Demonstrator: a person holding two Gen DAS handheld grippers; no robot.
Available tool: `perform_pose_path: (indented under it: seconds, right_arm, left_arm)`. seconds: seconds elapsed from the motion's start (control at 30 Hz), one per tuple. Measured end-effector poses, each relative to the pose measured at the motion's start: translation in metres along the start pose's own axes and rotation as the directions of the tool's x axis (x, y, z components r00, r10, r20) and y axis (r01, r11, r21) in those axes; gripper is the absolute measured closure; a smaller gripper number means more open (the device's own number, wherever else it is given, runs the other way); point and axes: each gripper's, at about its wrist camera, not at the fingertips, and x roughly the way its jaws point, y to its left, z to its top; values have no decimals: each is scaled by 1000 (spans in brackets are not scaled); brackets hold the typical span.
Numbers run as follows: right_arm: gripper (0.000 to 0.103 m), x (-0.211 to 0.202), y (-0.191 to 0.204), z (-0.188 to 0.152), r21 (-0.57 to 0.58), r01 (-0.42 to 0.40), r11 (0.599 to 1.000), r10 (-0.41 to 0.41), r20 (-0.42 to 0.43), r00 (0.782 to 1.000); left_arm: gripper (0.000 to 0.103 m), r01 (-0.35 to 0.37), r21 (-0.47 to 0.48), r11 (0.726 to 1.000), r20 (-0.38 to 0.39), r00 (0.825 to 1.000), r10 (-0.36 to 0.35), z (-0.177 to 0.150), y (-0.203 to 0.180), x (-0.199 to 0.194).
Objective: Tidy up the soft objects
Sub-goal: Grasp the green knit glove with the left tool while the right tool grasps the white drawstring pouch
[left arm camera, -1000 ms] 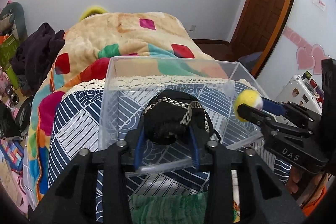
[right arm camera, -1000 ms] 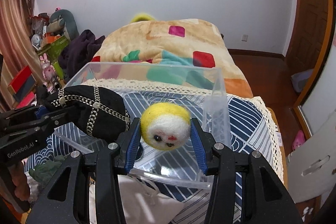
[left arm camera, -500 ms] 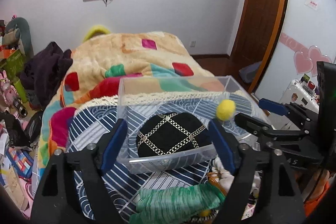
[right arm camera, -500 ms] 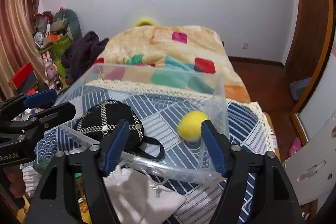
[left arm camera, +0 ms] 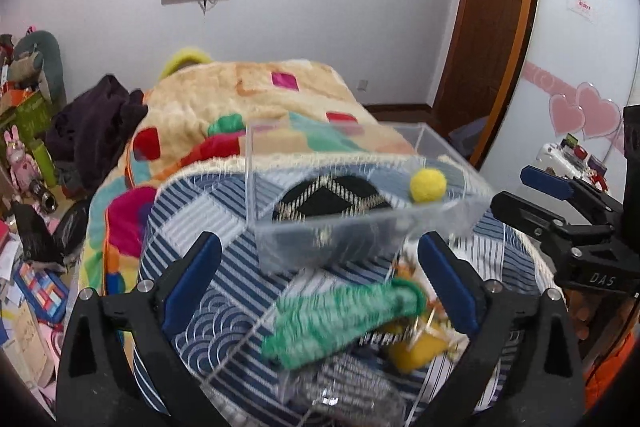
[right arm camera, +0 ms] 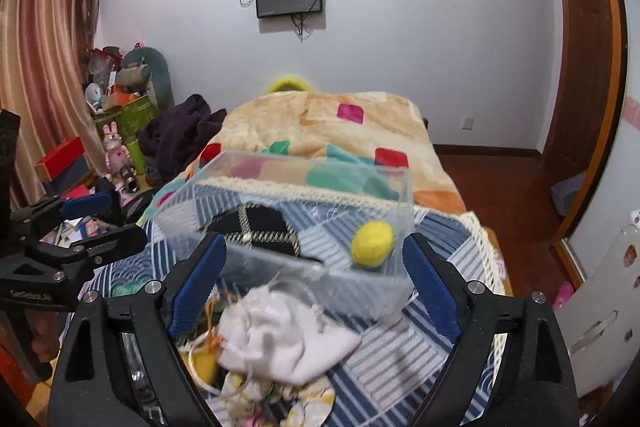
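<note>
Soft things are split between two spots on the bed. Inside the clear plastic rectangular bin [left arm camera: 340, 239] I see the black quilted pouch with pale chain trim [left arm camera: 332, 201] toward its left side and the round yellow felt ball [left arm camera: 428, 185] near its right wall — the two lie apart. The bin sits on the blue-and-white striped patchwork cloth [left arm camera: 208, 219] that covers the near end of the bed, with the peach blanket with coloured squares [right arm camera: 320, 123] stretching beyond it toward the far wall.

My left tool [left arm camera: 320, 283] has its blue-padded fingers spread wide with nothing between them, held back from the bin's near wall. My right tool [right arm camera: 316, 285] is likewise spread wide and carries nothing.

Nearer than the bin, at the near edge of the bed, lies a blurred heap: a green knitted piece [left arm camera: 344, 319] below my left tool, a white drawstring cloth bag [right arm camera: 280, 339] below my right, and something yellow [left arm camera: 416, 349] just beside them — too smeared for me to identify.
</note>
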Motion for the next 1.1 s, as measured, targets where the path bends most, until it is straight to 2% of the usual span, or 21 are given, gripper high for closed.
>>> perform_pose_path:
  seconds: [0.17, 0.37, 0.47, 0.53, 0.6, 0.67, 0.8, 0.97, 1.1]
  right_arm:
    - [14, 12, 5, -20, 22, -36, 999, 37, -60, 998]
    - [15, 31, 12, -42, 25, -60, 998, 63, -142, 988]
    - [15, 36, 12, -50, 29, -61, 998, 65, -161, 985]
    - [16, 37, 12, -53, 25, -75, 997, 78, -161, 984]
    - [25, 36, 13, -54, 16, -85, 996, 87, -163, 983]
    - [38, 36, 14, -55, 15, -106, 994, 107, -175, 979]
    - [53, 39, 13, -59, 25, -128, 991, 131, -194, 972]
    - [73, 43, 12, -62, 33, -132, 991, 136, -211, 968]
    - [87, 38, 13, -62, 30, -133, 991, 136, -193, 972]
  left_arm:
    - [3, 30, 6, 1000, -59, 998, -29, -22, -1, 10]
    - [3, 10, 34, 999, -79, 997, -7, -43, -8, 19]
    - [16, -5, 25, 1000, -72, 997, 6, -49, -6, 21]
    - [28, 15, 11, 1000, -86, 996, -14, -50, -2, 25]
    - [36, 27, -1, 1000, -102, 994, -27, -51, 1, 28]
    - [45, 23, -7, 1000, -110, 994, -24, -52, 3, 31]
    - [60, 27, -30, 999, -119, 992, -31, -54, 7, 34]
    - [68, 18, -16, 1000, -106, 994, -20, -54, 6, 32]
    - [78, 18, 6, 1000, -81, 997, -18, -51, 1, 23]
